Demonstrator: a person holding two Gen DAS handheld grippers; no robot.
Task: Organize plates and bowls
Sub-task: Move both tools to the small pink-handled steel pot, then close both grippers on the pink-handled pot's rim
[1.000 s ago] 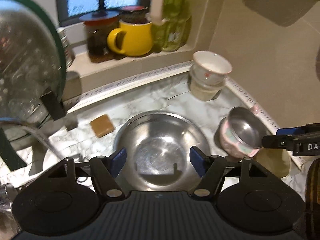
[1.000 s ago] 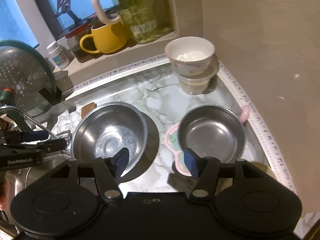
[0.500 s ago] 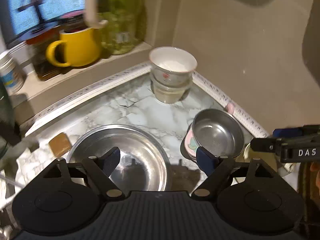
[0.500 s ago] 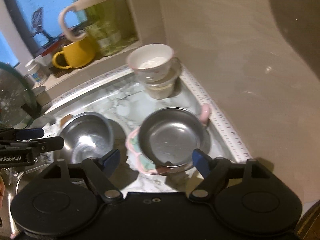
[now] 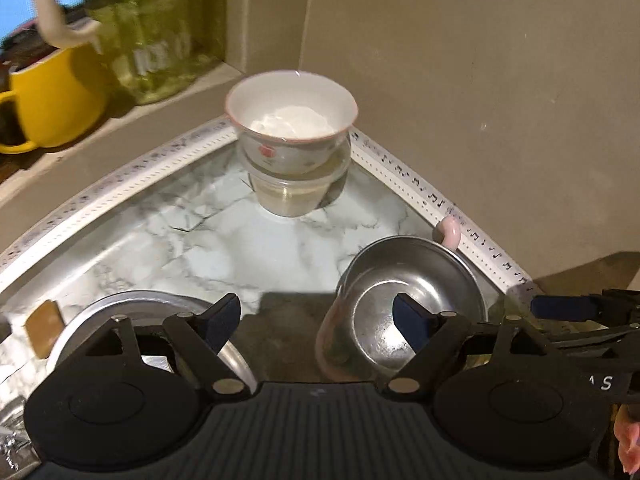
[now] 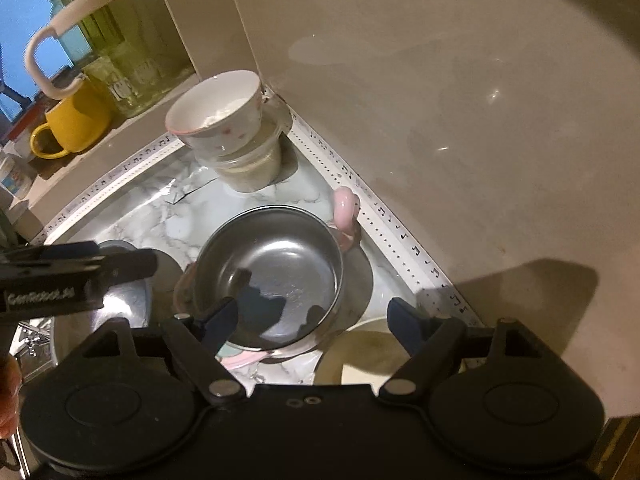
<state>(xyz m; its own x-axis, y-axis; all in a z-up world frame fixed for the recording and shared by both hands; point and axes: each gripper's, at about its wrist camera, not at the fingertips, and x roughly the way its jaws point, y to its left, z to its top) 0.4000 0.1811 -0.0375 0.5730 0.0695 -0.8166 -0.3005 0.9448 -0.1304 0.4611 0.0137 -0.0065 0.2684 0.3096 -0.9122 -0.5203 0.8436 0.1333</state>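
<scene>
A small steel bowl (image 6: 280, 264) in a pink shell with a pink handle (image 6: 346, 206) sits on the marble counter (image 5: 240, 248) near the corner. My right gripper (image 6: 314, 320) hangs open over its near rim, one fingertip (image 6: 222, 318) above the bowl, the other beyond it. My left gripper (image 5: 316, 320) is open too, between that bowl (image 5: 416, 300) and a large steel bowl (image 5: 152, 316) at lower left. Nothing is pressed by either pair of pads. In the corner a white porcelain bowl (image 5: 292, 120) rests on a clear container (image 5: 292, 196). The left gripper (image 6: 80, 268) shows in the right wrist view.
A cream dish (image 6: 372, 354) lies under the right gripper's outer finger. On the window ledge stand a yellow mug (image 5: 52, 108) and a green glass jug (image 5: 160, 40). Beige walls close the corner. A brown sponge (image 5: 42, 324) lies at the left.
Both views have swung right and closer to the corner, dropping the glass lid from view. Both pairs of jaws stand wider than a second ago. The small bowl is now under the right gripper.
</scene>
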